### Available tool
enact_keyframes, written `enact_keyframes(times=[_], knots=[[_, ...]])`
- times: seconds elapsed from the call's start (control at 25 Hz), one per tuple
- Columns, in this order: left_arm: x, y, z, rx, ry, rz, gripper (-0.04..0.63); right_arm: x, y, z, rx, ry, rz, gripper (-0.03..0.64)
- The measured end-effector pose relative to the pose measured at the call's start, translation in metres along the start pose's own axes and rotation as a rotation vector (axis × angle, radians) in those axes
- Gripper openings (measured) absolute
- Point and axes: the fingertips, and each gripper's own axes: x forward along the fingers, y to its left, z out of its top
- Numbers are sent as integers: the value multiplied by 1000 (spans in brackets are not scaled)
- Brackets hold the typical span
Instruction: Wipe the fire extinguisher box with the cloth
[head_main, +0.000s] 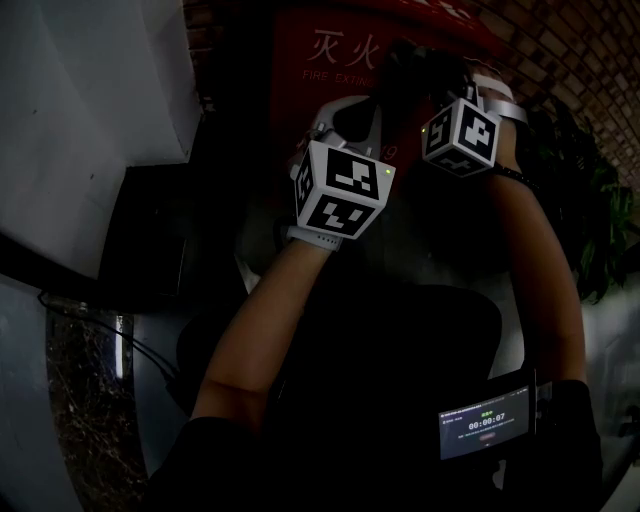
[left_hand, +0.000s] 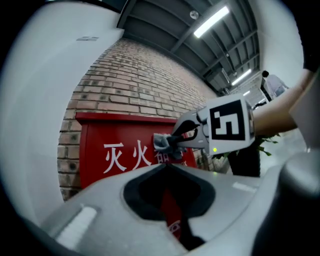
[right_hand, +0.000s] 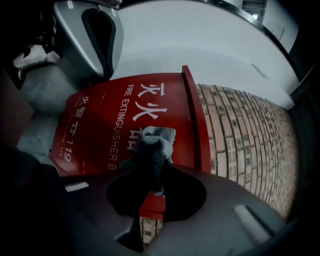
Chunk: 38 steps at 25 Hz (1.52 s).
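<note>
The red fire extinguisher box (left_hand: 120, 150) with white lettering stands against a brick wall; it also fills the right gripper view as the box (right_hand: 110, 125). A crumpled grey cloth (right_hand: 154, 145) sticks out of my right gripper (right_hand: 158, 172), which is shut on it. From the left gripper view, the right gripper (left_hand: 176, 141) holds the cloth (left_hand: 162, 142) up near the top of the box's front, close to the lettering. Whether it touches, I cannot tell. My left gripper (left_hand: 167, 166) hangs back from the box, jaws together with nothing in them.
A brick wall (right_hand: 240, 135) runs behind and beside the box. A white curved wall (left_hand: 45, 100) rises at the left. A green plant (head_main: 600, 230) stands at the right. A small timer screen (head_main: 485, 428) sits near my right forearm. A dark box (head_main: 150, 235) lies at the left.
</note>
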Motion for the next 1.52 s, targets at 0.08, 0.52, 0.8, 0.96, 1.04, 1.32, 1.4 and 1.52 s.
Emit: enact_keyframes(times=[0.08, 0.52, 0.8, 0.96, 1.04, 1.32, 1.4, 1.52], knots=[[1, -4, 0, -4, -1, -10, 3, -1, 0, -19, -5, 34, 2, 47], [-7, 6, -2, -8, 17, 6, 3, -11, 11, -91, 44, 184, 78, 48], [-19, 46, -14, -29, 28, 61, 3, -29, 8, -8, 24, 48, 78, 48], [-29, 73, -13, -26, 13, 109, 3, -25, 7, 59, 11, -70, 56, 49], [-34, 85, -14, -36, 8, 119, 3, -20, 8, 87, 14, -105, 57, 49], [-56, 131, -22, -108, -17, 174, 3, 1, 12, 170, 39, -223, 64, 49], [-60, 138, -27, -132, -20, 178, 3, 6, 19, 186, 38, -246, 77, 49], [-59, 144, -36, -167, -13, 177, 3, 15, 28, 198, 45, -257, 85, 49]])
